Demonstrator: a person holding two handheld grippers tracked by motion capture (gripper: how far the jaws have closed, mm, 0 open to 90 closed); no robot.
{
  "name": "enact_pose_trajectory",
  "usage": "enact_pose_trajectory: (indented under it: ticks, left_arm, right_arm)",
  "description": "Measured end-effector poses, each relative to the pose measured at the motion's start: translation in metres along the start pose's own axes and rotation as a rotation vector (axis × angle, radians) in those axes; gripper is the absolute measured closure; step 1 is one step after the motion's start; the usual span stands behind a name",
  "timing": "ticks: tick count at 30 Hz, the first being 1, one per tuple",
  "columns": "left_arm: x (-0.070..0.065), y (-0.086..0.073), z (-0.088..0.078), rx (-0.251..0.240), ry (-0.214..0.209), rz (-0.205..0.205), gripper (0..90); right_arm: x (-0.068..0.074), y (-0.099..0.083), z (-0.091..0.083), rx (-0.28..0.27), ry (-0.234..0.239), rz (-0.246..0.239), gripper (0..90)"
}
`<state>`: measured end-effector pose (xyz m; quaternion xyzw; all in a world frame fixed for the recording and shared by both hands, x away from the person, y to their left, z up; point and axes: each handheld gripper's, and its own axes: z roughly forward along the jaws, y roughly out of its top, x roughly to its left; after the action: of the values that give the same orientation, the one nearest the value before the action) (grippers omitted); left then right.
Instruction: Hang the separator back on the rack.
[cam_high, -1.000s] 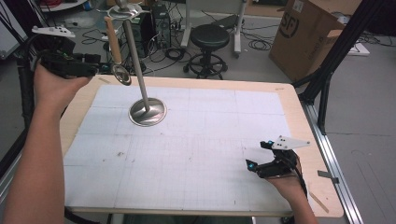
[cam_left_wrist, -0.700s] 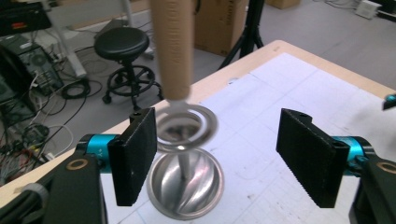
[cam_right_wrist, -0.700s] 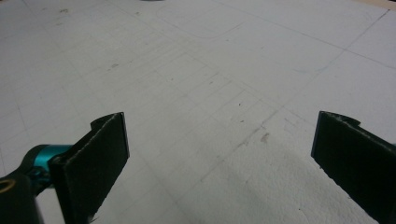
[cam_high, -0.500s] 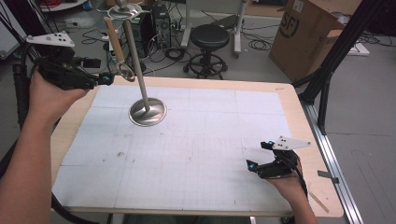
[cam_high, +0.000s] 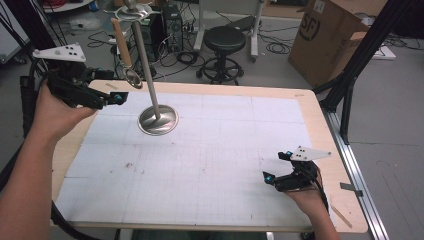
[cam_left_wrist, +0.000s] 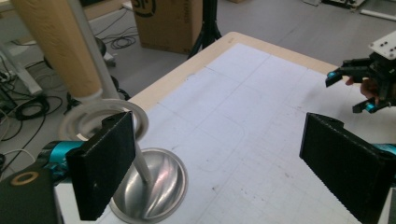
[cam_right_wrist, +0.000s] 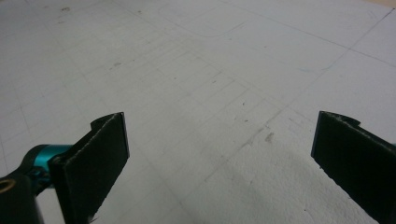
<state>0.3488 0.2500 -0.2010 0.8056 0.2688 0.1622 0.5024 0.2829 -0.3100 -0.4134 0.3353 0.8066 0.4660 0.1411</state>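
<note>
stand (cam_high: 157, 120) on table (cam_high: 310, 107), far left

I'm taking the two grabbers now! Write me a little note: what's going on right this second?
Left gripper: jaws open, just been opening, nothing between them, beside the wooden-handled utensil.
Right gripper: open, empty, low over the table, near right.
Utensil hangs by the metal stand, apparently from its top; the stand is far left.
Done: utensil looks hung and let go.
Left: probably draw the left gripper clear without bumping it.
</note>
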Motion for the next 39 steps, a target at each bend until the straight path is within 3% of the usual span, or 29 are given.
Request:
enact_pose_trajectory:
  ticks: [3, 21, 39]
  left_arm:
    - [-0.004, -0.006, 0.004, -0.007, -0.029, 0.002, 9.4]
    - [-0.022, -0.036, 0.028, -0.013, -0.108, 0.024, 6.2]
    - [-0.035, -0.084, 0.064, 0.007, -0.126, -0.001, 3.7]
  right_arm:
    - [0.001, 0.001, 0.001, 0.002, 0.000, -0.002, 2.7]
    - [0.000, 0.002, 0.002, 0.002, 0.000, -0.006, 2.7]
    - [0.001, 0.002, 0.003, 0.007, 0.002, -0.002, 2.7]
